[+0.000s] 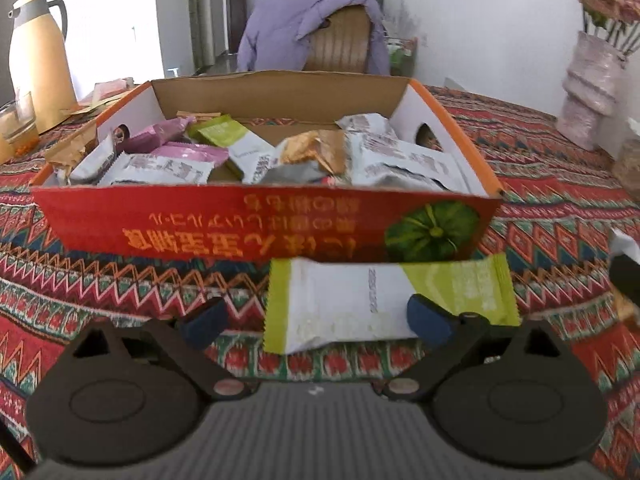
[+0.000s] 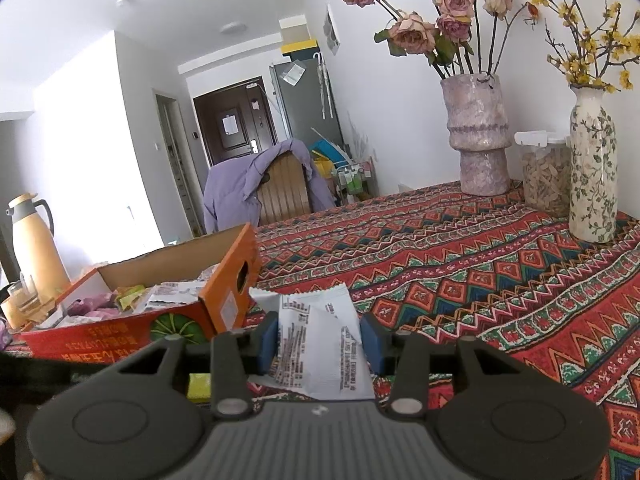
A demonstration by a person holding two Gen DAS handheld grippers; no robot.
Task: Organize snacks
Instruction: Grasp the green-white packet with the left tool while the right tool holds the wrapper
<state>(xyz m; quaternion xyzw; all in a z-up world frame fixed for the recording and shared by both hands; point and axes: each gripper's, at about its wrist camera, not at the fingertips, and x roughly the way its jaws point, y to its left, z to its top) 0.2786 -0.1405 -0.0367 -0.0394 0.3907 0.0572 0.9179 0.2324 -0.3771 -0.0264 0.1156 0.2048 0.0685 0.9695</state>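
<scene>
A red and orange cardboard box [image 1: 240, 216] with a pumpkin picture stands on the patterned tablecloth and holds several snack packets [image 1: 384, 152]. Just in front of it a green and white packet [image 1: 360, 300] lies flat on the cloth. My left gripper [image 1: 316, 320] is open over this packet: the right finger [image 1: 430, 320] overlaps it and the left finger stands clear of it. To the right of the box [image 2: 224, 280], my right gripper [image 2: 320, 344] is shut on a white printed snack packet [image 2: 320, 344], which stands upright between the blue pads.
A yellow thermos jug [image 1: 38, 60] and a glass [image 1: 18, 124] stand left of the box. A pink vase of dried roses [image 2: 478, 132], a jar [image 2: 546, 172] and a floral vase [image 2: 592, 168] stand at the far right. A chair draped with a purple jacket [image 1: 312, 28] stands behind the table.
</scene>
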